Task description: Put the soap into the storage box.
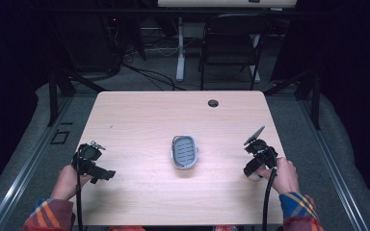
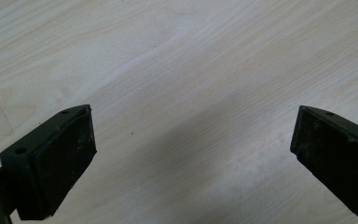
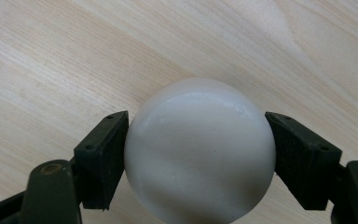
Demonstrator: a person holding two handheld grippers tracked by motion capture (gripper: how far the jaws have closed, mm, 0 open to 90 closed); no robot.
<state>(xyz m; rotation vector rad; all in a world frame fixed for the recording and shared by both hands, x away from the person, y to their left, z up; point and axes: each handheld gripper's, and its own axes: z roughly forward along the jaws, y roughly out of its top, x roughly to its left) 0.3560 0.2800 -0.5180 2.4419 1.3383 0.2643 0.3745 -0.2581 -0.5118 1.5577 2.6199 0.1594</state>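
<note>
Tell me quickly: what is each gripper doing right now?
Left gripper: open, holding nothing.
Right gripper: closed on a white ball.

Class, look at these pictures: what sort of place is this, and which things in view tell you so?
Probably a lab or recording studio: black curtains around a bare table, loose cables on the floor, and a folding chair behind.

— What does my overhead camera give me?
— It looks forward and down from afar over the whole table [image 1: 139,115].
— And my gripper cameras?
— Each rides close, facing down along its jaws at the wood grain; all three views share that tabletop.
</note>
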